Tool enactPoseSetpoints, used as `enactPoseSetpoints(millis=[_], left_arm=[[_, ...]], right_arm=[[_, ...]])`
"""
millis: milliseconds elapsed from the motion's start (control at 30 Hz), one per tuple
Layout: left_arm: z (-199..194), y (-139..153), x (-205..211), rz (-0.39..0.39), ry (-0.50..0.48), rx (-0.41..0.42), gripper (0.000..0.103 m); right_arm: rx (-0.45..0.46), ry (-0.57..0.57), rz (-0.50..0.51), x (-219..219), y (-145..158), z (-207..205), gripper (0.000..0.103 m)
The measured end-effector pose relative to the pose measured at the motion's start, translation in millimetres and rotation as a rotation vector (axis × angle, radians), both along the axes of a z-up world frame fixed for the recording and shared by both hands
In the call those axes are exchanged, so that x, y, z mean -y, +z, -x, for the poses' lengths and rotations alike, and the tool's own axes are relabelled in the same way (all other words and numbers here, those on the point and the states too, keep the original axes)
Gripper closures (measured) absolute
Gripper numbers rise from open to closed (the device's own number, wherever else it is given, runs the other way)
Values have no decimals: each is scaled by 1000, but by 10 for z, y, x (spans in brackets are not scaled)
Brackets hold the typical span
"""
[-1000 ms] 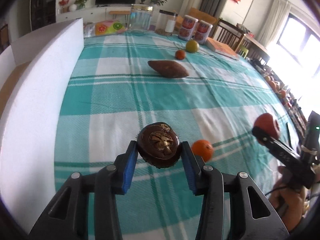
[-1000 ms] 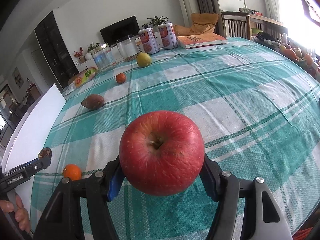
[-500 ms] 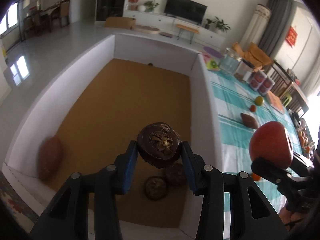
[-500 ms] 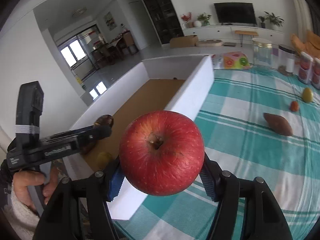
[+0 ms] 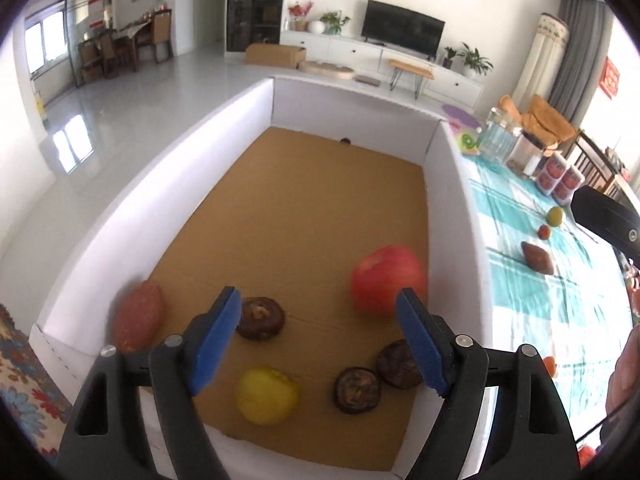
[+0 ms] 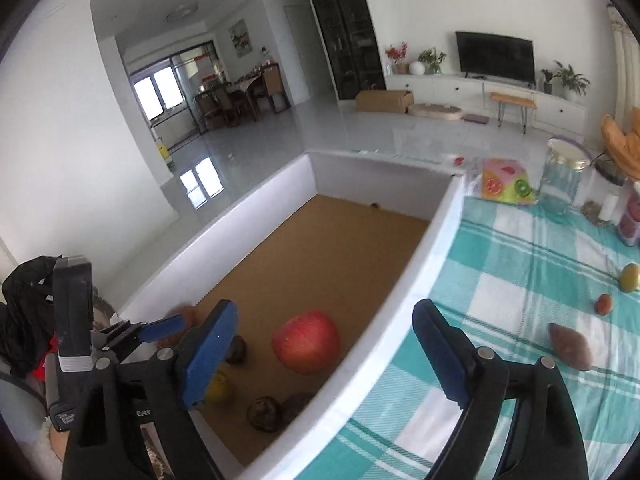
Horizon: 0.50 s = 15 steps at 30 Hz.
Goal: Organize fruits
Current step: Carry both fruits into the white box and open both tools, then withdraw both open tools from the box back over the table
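Both tools gape wide with nothing in them: the left gripper (image 5: pixel 320 344) and right gripper (image 6: pixel 324 354) hang over the white box (image 5: pixel 456 216). On its brown floor, count one red apple (image 5: pixel 386 284), three dark round fruits (image 5: pixel 261 317), one yellow fruit (image 5: pixel 267 395) and one reddish-brown tuber (image 5: pixel 138 320). On the checked cloth (image 6: pixel 520 280) lie another tuber (image 6: pixel 570 346), a small orange fruit (image 6: pixel 603 304) and a yellow-green one (image 6: pixel 629 277); no lettering is legible.
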<state>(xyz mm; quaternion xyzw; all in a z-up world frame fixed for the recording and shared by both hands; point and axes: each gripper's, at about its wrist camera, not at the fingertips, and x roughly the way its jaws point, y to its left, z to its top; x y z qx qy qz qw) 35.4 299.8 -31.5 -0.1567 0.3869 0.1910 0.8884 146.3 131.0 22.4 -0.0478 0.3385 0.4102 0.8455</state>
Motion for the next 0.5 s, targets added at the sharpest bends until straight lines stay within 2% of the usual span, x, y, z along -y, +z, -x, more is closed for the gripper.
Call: enactPoseSetpoints(millis=[67,133,200,300,400,500], left_arm=[[-23,105,195,0,-60,44,17],[-53,187,454,13,-144,76,17],[-82,254,751,27,-242,97,17],[-125,249,1243,42,-400,106,12],[-222,63,1657,57,-511,51,11],[-387,-272,1929,22,-530,-30,11]], right_arm=[[33,-104,-3,457,-7,-135,7],[30,-233,14,971,-155,-298,5],[16,-382,85,1495,-431,-460,5],[-58,-593,180,2297,-947,-546,5],[-139,-721,202,2904,-1374,-435,5],[-148,-791,184,3268,-1564,-215,5]])
